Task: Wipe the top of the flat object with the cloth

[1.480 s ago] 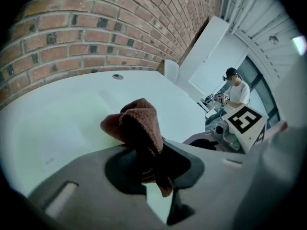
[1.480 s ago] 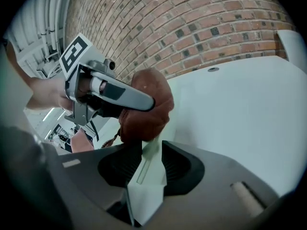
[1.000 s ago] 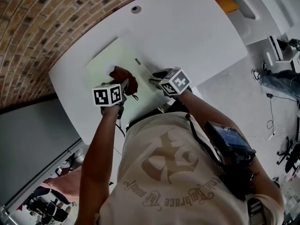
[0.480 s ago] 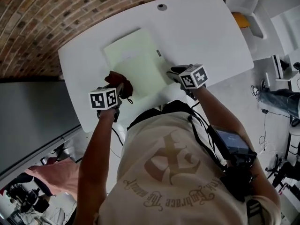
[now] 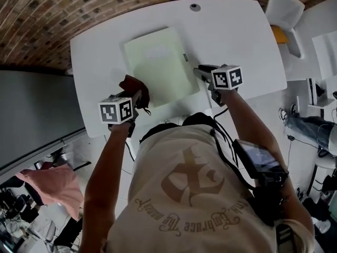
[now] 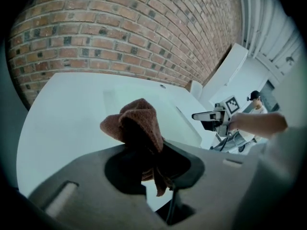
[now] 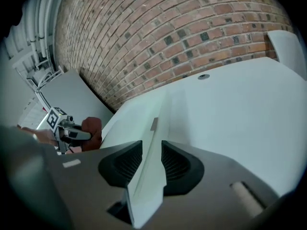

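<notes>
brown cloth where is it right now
The brown cloth is left of centre in the head view, clamped in the left tongs by the near left corner of the pale green board on the white table.

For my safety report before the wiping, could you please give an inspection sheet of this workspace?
Surface: white table, round port near its far edge.
Job's things: pale green flat object on the table; brown cloth at its near left corner.
Clutter: nothing seen.
Grippers: left gripper shut on the cloth; right gripper closed on the flat object's right edge.
Cables: dark cable behind the right gripper.
Surroundings: brick wall, chair, another person.
</notes>
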`<state>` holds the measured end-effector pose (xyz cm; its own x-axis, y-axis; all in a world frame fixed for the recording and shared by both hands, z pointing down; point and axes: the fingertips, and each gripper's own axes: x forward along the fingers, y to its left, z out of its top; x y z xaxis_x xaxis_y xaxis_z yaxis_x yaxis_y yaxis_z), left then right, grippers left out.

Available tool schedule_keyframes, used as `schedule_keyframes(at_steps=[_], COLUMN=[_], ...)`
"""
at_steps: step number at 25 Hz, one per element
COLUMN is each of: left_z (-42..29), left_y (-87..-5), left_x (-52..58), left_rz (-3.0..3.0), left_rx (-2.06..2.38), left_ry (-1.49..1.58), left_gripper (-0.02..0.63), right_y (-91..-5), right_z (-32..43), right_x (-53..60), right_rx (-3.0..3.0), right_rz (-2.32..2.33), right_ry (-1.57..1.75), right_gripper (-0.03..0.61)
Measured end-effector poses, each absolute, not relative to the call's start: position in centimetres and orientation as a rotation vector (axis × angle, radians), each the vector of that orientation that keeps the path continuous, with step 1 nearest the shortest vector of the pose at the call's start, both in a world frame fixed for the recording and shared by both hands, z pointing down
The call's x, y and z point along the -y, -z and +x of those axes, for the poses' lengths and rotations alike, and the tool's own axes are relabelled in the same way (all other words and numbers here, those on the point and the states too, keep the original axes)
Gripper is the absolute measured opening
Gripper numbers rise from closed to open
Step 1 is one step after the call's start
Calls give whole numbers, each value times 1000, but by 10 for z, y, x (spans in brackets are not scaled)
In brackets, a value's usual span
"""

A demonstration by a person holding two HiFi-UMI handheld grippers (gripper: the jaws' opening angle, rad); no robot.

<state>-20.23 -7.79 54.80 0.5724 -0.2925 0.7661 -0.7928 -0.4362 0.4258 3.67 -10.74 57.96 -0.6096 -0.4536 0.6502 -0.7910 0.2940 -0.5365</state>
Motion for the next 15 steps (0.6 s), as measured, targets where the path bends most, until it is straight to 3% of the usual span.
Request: schedule_keyframes(at_steps=[15], left_z=[-14], left_y=[-542], left_x=[58], left_rz=[2060], left_rx=[641], left_ry=[-739], left_gripper=[84], right_y=[-599], right_z=[6], right_x=[187], right_rx=[2250], right_rz=[828], right_ry=[-1320], right_gripper=[179])
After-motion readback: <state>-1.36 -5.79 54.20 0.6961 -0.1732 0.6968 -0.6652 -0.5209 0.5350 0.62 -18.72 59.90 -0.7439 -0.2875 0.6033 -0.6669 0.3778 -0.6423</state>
